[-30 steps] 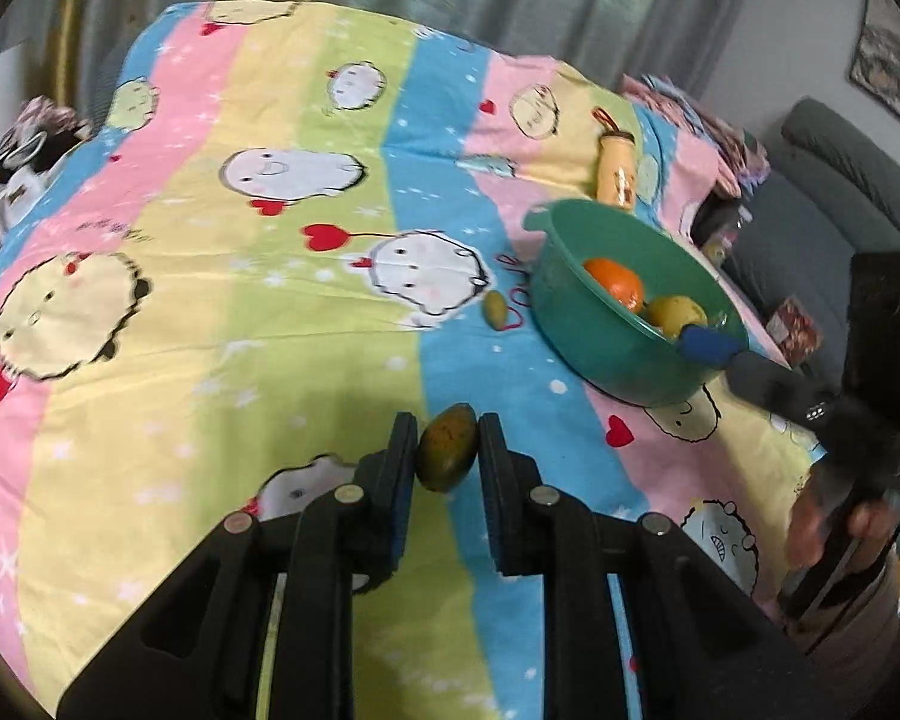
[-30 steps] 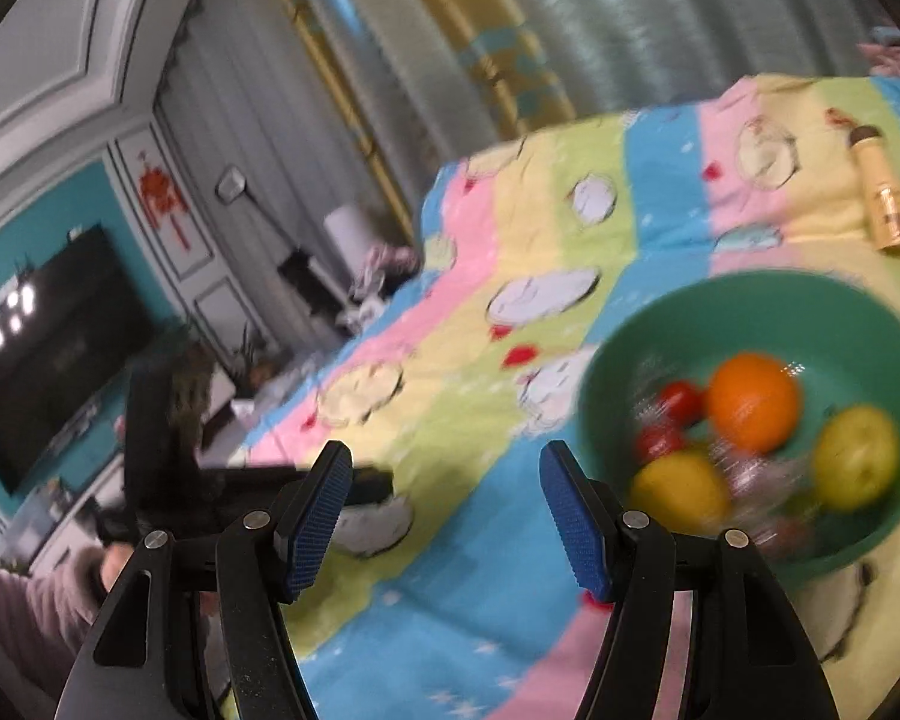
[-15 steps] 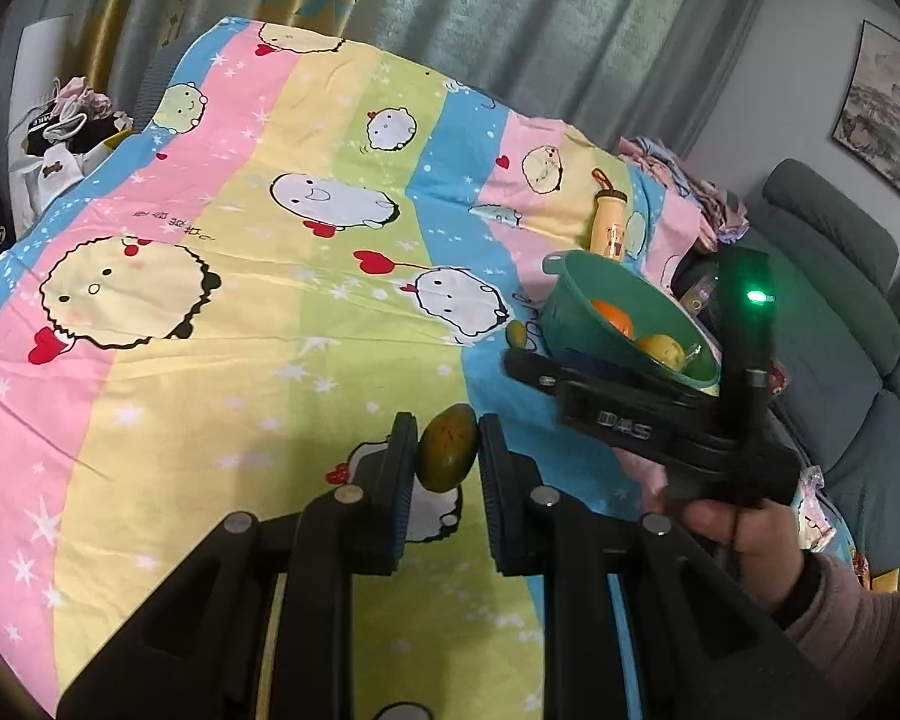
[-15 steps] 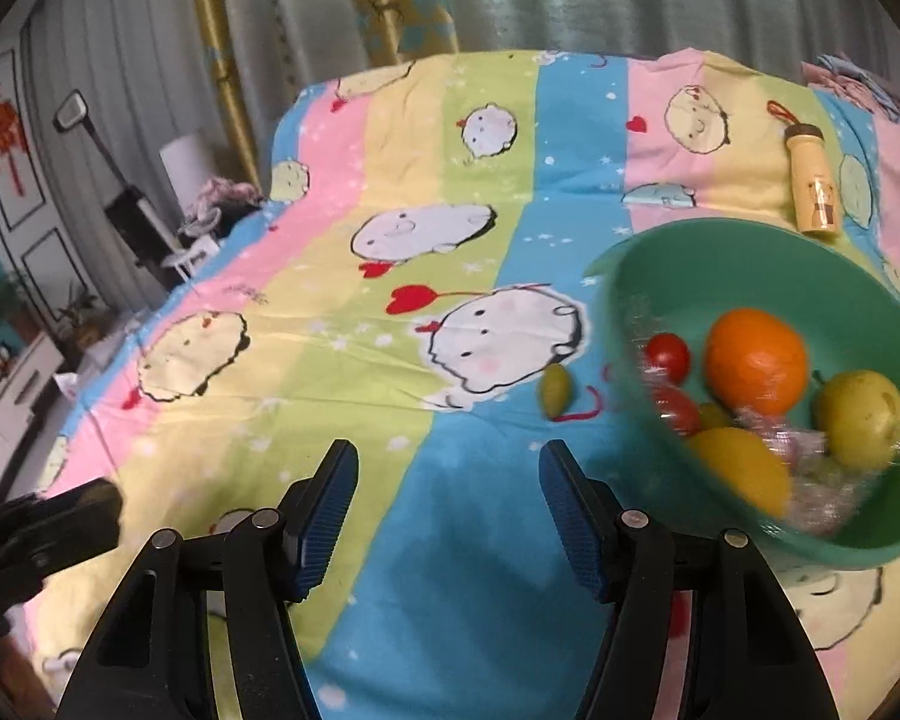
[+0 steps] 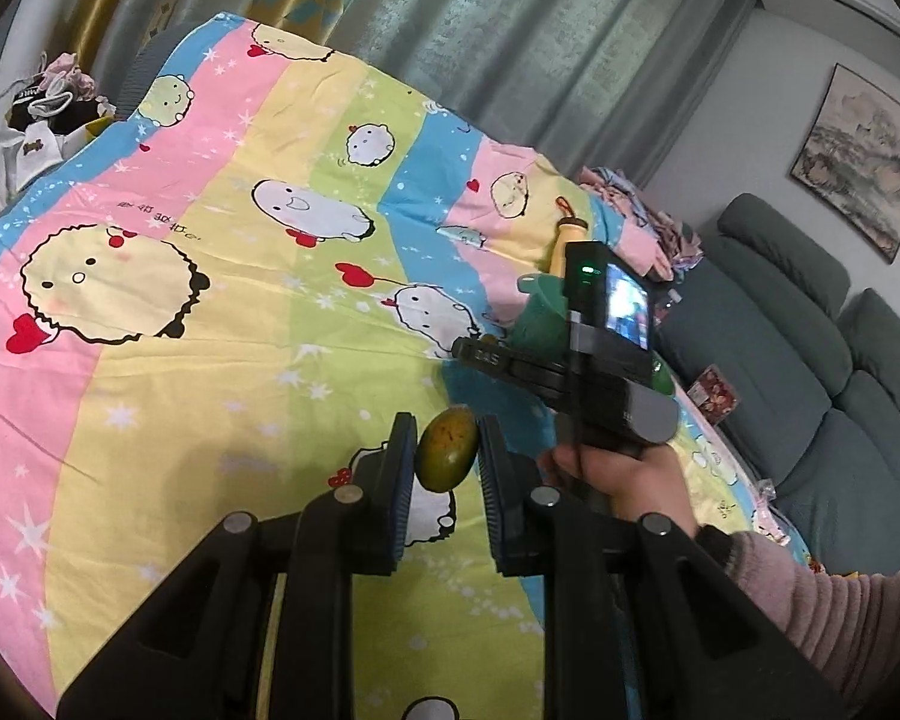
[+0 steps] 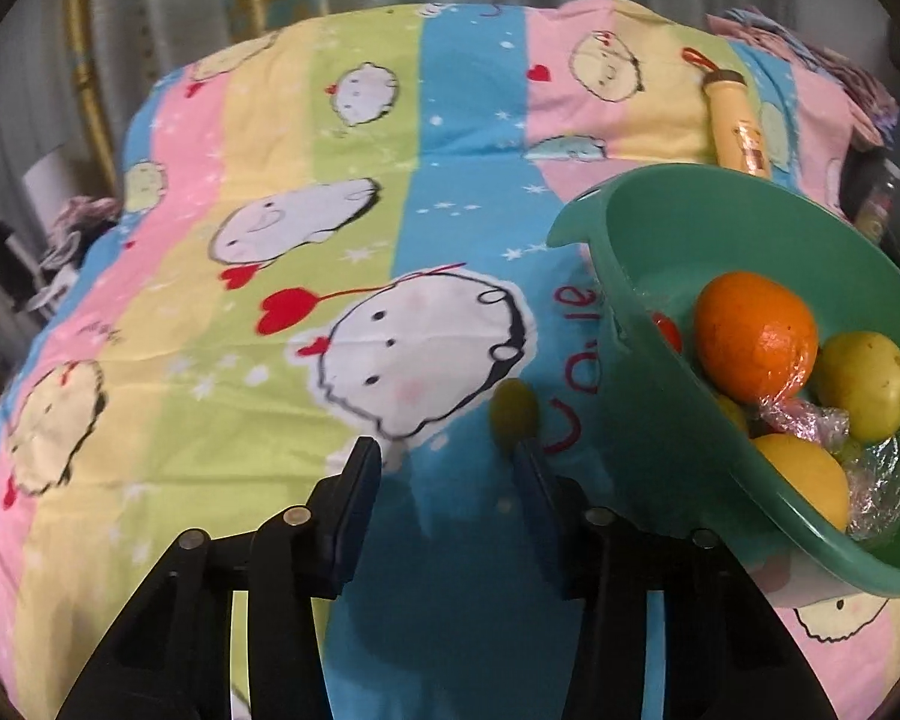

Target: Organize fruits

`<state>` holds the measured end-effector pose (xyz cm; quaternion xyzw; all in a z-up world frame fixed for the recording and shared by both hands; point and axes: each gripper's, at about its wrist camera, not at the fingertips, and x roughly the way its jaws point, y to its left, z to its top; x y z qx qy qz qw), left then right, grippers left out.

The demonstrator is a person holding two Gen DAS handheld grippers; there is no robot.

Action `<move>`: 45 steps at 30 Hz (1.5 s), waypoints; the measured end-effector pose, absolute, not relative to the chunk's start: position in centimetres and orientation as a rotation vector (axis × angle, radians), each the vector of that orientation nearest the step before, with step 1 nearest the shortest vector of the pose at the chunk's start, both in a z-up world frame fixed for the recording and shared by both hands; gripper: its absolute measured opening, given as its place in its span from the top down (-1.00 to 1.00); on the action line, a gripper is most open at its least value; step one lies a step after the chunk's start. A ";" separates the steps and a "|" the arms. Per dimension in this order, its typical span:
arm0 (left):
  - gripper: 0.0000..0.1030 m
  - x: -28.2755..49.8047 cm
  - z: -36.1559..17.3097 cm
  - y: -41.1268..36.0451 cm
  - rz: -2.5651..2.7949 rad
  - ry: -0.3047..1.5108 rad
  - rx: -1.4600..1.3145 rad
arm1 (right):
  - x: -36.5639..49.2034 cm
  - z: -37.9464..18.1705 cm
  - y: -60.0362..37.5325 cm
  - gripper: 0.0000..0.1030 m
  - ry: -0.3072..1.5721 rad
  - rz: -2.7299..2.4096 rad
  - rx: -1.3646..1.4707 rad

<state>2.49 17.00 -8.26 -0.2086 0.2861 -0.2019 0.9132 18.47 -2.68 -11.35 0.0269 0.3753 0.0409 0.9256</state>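
Across the bed lies a striped cotton sheet [image 6: 258,276] in pink, yellow, green and blue, printed with round white cartoon faces and red hearts, and everything rests on it. Toward its right side sits a teal plastic basin [image 6: 642,252], tilted in the right wrist view, holding a round orange [image 6: 753,336], a yellow-green pear [image 6: 867,384], a yellow fruit [image 6: 807,474] at the near rim, a small red tomato [image 6: 669,330] half hidden by the wall, and crumpled clear plastic wrap [image 6: 810,420] among them. Beyond the basin a slim yellow bottle with a brown cap [image 6: 738,120] lies on the sheet. The left gripper [image 5: 448,450] is raised over the sheet with its fingers clamped on a small oval green-brown mango [image 5: 447,449], which is held upright between the blue pads, clear of the fabric. The right gripper [image 6: 447,471], carried in a hand in a pink sleeve [image 5: 624,474], has its fingers wide apart and holds nothing; it sits low over the blue stripe just left of the basin. A small green olive-shaped fruit [image 6: 513,411] lies loose on the sheet, just beyond the right fingertip and beside the basin's outer wall.
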 end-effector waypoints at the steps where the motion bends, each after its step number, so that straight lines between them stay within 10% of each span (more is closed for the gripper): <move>1: 0.61 2.4 -8.2 17.1 -0.426 0.584 -0.438 | 18.7 -11.5 -2.6 0.22 0.778 0.069 0.058; 9: 0.62 2.2 -8.1 17.7 -0.459 0.565 -0.471 | 20.7 -11.8 -2.3 0.27 0.827 0.026 0.057; 14: 0.62 2.1 -8.2 17.8 -0.460 0.564 -0.476 | 20.1 -11.8 -3.4 0.75 0.834 0.057 0.124; 22: 0.62 2.2 -8.6 17.9 -0.436 0.585 -0.469 | 17.9 -10.8 -3.8 0.90 0.807 0.242 0.161; 39: 0.62 2.4 -9.0 17.3 -0.408 0.612 -0.445 | 15.3 -7.6 -0.2 0.88 0.846 0.405 -0.302; 45: 0.62 2.7 -9.0 17.4 -0.434 0.609 -0.462 | 18.6 -6.4 1.6 0.23 0.953 0.408 -0.630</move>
